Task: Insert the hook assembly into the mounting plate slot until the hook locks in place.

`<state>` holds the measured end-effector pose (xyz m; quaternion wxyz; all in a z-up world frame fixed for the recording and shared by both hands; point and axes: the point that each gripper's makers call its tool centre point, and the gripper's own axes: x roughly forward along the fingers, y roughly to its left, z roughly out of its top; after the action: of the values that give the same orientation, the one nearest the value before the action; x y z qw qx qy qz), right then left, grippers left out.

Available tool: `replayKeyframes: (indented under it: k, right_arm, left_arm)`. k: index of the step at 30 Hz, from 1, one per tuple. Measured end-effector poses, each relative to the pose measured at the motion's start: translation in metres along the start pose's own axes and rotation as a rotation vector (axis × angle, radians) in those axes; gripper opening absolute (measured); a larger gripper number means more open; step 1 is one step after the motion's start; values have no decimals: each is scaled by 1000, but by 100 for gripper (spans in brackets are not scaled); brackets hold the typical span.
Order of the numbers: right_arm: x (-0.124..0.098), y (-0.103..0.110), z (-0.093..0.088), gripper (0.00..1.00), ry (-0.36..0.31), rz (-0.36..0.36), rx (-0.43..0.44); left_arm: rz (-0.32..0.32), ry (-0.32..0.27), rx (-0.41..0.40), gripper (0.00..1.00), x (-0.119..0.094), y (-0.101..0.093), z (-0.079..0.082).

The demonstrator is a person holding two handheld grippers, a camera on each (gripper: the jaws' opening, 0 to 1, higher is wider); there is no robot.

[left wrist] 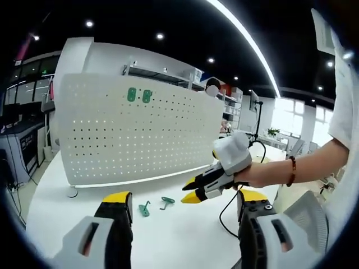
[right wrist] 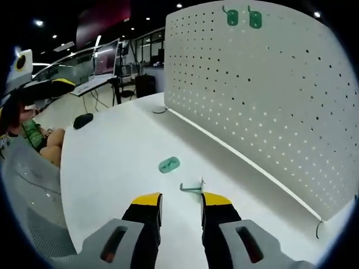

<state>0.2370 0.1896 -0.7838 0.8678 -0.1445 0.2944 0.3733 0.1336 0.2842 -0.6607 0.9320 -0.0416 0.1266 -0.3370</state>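
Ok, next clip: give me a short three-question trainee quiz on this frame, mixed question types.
1. True or false: two green hooks already hang near the top of the pegboard.
2. On what do the two loose hook pieces lie: A the white table, B the pegboard, C a tray?
3. Fill in: the right gripper has its jaws ____, with a metal hook lying just ahead of them.

Key: 1 true; 2 A; 3 open

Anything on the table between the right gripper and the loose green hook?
Nothing but bare table. In the right gripper view the green hook lies just ahead of the open right gripper, with a small metal hook beside the jaw tips.
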Motion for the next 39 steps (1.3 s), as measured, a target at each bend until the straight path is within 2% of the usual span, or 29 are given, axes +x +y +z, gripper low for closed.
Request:
replayKeyframes:
  k: [8,25,28,31,35,39]
  right_arm:
    - [14,-11,0,22,8,-11,-6]
    - [44,-25,-23,19,107,3,-23]
    - [48,-30,-25,17,117,0,-26]
    - [51,-32,-27,17,126,2,-13]
    - [56,-32,-30,16,135,7,-13]
    - [61,-34,-35,14,150,10,-2]
  left_arm:
    - [19,7,-3,79,-4,2,-6]
    - [46,-4,-38,80,-9,8,-8]
    - [57,16,-4,81,-8,11,-12]
    - [55,3,-29,80,-8,12,-11]
    - [61,12,-20,80,-10,13,-13]
    - [65,-14,-56,80,-11,15,-11]
